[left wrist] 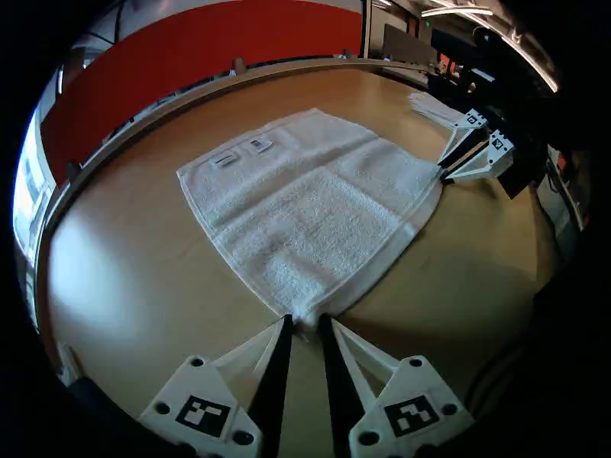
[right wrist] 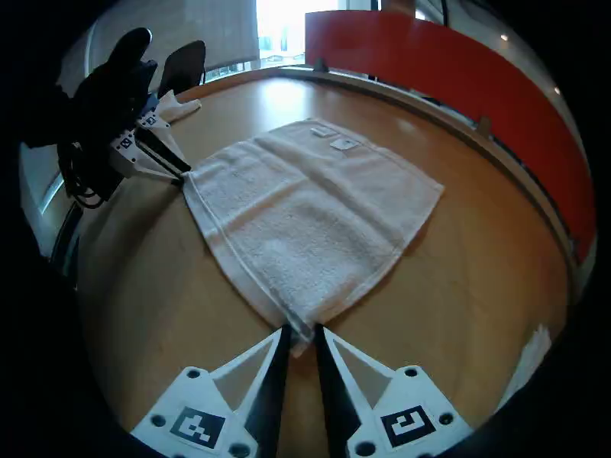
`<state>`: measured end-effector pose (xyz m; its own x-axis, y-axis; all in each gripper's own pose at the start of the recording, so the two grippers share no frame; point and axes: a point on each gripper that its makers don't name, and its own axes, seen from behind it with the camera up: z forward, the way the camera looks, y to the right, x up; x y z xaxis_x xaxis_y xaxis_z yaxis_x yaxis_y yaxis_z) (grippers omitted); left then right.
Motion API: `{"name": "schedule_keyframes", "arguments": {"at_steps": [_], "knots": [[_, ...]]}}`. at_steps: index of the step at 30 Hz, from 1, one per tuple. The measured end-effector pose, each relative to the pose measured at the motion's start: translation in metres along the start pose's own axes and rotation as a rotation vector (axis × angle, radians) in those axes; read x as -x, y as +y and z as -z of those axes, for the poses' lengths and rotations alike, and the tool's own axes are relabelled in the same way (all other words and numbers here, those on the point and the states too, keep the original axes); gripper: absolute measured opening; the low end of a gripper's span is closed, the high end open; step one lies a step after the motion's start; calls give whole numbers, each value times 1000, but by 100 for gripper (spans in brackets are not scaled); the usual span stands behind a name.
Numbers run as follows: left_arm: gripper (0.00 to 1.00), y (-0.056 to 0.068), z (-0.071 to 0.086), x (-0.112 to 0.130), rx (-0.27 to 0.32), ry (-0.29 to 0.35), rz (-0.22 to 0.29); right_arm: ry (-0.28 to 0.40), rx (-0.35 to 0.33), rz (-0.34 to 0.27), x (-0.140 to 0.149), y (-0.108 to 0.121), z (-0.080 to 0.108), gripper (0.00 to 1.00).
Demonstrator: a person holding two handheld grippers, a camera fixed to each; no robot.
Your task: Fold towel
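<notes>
Pale wooden bench (left wrist: 153,252) with a curved far edge, backed by a long red panel (left wrist: 214,53). A white towel (left wrist: 313,206) lies spread flat near the middle of the bench. Two small labels (left wrist: 244,151) show near its far edge.

Each of the two tongs has hold of one corner, and the two corners sit at the ends of the same towel edge. This placement probably serves the fold. With both ends of one edge held, that edge can be lifted level and carried across to the far edge with the labels.

Left tongs (left wrist: 305,324): the two fingers are drawn almost together, with only a narrow gap. The nearest towel corner fills that gap, so they appear clenched on the cloth. The corner rests low, at or just above the bench.

Right tongs (right wrist: 302,332): likewise nearly closed, pinching the neighbouring corner between both fingers. In the left gripper view their fingertips meet right at that corner.

Apart from the pinched corners, the towel lies flat on the bench, not yet lifted.
</notes>
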<state>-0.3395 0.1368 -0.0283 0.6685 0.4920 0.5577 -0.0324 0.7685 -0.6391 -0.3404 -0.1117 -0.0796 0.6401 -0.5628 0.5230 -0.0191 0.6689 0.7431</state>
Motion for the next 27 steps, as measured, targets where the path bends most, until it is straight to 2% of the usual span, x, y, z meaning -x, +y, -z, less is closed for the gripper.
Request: {"name": "schedule_keyframes", "arguments": {"at_steps": [3,12,18,27], "knots": [[22,2,0,0,-1,-4,2,1,-6,-8,0,-2,0,18],[18,7,-1,-2,22,-7,39,12,-3,-25,-1,-1,5,17],[10,6,0,-5,-4,4,29,25,-6,-27,-6,-3,8,16],[10,2,16,-14,-3,28,88,53,-2,-42,-14,-3,15,15]]}}
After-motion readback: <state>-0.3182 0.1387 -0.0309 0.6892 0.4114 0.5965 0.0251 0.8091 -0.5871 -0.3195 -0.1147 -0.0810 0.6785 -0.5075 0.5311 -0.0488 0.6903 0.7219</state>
